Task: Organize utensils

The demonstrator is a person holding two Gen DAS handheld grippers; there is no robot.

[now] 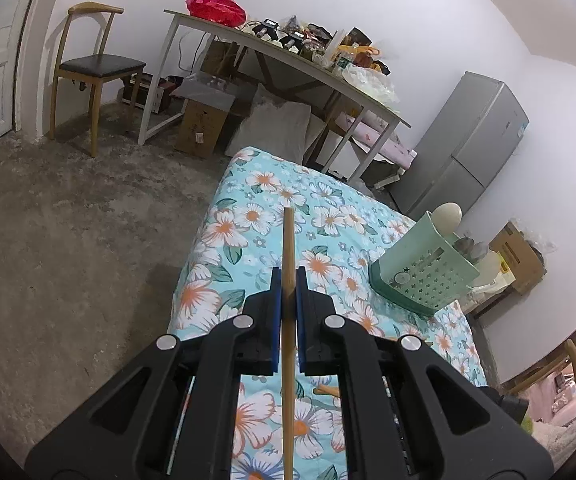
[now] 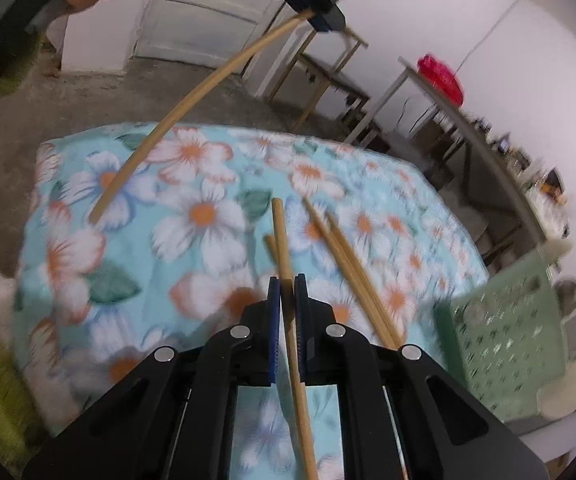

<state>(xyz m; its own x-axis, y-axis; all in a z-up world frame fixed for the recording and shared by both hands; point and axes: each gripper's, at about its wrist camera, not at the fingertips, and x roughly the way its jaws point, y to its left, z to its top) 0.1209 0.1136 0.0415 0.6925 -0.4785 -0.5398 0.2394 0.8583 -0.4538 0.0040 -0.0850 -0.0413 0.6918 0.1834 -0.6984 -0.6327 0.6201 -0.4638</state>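
Chopsticks are what I am sorting — each of my grippers has one. My left gripper is squeezed onto a chopstick that points straight ahead, along the fingers. My right gripper is squeezed onto another chopstick, also pointing ahead, over the flowery cloth.

The green basket sits ahead and to the right of my left gripper, near the cloth's right edge. In the right view the basket is off to the right too, and it looks closer to that gripper. So I think both sticks must swing right and tip up to drop in.

The basket already holds spoons standing up — I cannot count them. More loose chopsticks lie on the cloth just beside my right gripper.
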